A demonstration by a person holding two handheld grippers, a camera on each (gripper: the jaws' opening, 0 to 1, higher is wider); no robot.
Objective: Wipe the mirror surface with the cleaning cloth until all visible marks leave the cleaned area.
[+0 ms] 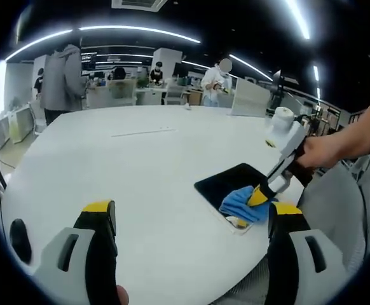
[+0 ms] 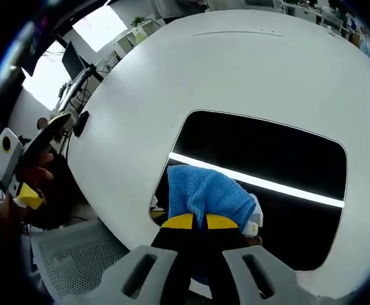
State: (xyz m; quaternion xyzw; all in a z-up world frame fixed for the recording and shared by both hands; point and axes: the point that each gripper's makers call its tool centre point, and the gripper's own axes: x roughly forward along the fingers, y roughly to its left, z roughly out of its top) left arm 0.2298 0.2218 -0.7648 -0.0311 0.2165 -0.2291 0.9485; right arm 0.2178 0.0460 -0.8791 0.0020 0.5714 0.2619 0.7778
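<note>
While the right gripper [image 2: 199, 221] pinches the blue cleaning cloth [image 2: 207, 194] against the mirror's [image 2: 267, 152] near corner, the unwiped glass runs lengthwise ahead of its jaws, and the left gripper [image 1: 191, 213], spread and empty, hovers well apart over the white table [image 1: 109, 165].

Rectangular dark mirror with rounded corners [image 2: 261, 152]: glossy, smooth, glass-like face, reflecting a bright ceiling light strip. Blue cleaning cloth [image 2: 207, 194]: soft woven fabric with a fine ribbed texture, matt. Large white round table [image 1: 128, 171]: smooth top with a dull satin sheen. Right gripper [image 2: 201, 222]: yellow-tipped black jaws on grey moulded bodies, plastic-looking, matt.
</note>
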